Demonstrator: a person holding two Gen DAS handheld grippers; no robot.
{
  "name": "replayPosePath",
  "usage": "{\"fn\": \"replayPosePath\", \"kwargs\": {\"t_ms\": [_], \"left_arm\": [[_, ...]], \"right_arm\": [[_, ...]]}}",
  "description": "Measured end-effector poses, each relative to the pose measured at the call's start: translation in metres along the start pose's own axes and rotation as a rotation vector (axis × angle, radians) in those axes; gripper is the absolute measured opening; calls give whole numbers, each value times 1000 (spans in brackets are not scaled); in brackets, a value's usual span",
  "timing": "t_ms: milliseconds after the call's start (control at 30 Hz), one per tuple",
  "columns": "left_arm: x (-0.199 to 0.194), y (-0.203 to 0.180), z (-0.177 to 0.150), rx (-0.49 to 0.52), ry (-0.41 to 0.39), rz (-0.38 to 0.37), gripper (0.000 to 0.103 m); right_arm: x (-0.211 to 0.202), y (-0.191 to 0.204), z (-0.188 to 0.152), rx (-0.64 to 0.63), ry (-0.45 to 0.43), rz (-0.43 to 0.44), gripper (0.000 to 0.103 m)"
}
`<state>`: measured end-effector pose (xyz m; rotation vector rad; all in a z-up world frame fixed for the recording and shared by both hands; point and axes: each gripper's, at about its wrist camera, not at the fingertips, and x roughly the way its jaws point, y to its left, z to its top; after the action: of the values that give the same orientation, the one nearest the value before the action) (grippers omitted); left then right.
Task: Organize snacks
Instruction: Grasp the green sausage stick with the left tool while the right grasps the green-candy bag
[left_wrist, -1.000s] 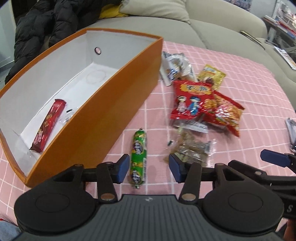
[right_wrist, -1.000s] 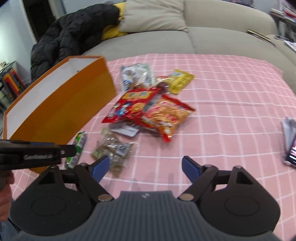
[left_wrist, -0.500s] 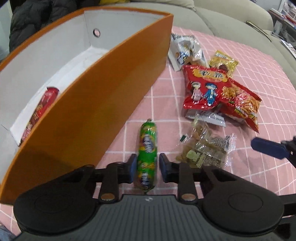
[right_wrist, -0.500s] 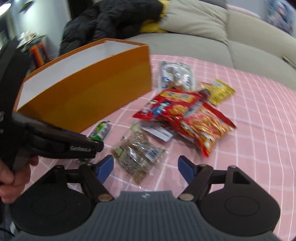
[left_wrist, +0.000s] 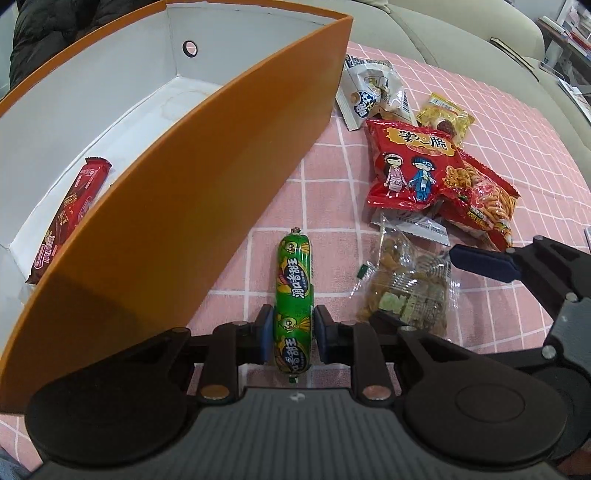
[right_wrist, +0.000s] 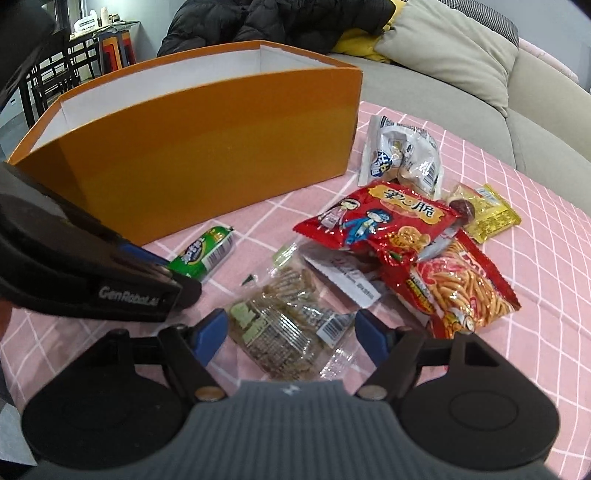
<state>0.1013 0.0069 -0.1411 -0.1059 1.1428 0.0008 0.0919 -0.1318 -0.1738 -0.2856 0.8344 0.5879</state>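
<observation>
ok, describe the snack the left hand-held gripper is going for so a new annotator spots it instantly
Start at the big orange cardboard box on the pink checked tablecloth. Just outside its long wall lies a green plastic-wrapped sausage stick, its near part between the blue pads of the left hand-held gripper. It is the only green, tube-shaped snack; its neighbours are flat packets, the nearest a clear bag of brown pieces.

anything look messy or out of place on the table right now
Mostly the heap: the red cartoon snack bag lies overlapped on the red noodle-stick bag, untidy beside the orange cardboard box. A small torn green wrapper scrap lies loose on the pink checked cloth. Nothing looks spilled.
</observation>
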Motion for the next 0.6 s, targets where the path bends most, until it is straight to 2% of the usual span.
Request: {"fn": "replayPosePath", "kwargs": {"t_ms": [200, 467, 500, 600], "left_arm": [[1, 1, 1, -26, -1, 4, 29], [4, -7, 2, 0, -15, 32, 30], [5, -8, 2, 8, -16, 35, 30], [5, -10, 2, 21, -17, 41, 25]], "right_arm": [[11, -4, -1, 50, 27, 17, 73], [4, -1, -7, 62, 24, 11, 49], [1, -1, -7, 64, 21, 12, 44], [-3, -2, -6, 75, 31, 4, 37]]}}
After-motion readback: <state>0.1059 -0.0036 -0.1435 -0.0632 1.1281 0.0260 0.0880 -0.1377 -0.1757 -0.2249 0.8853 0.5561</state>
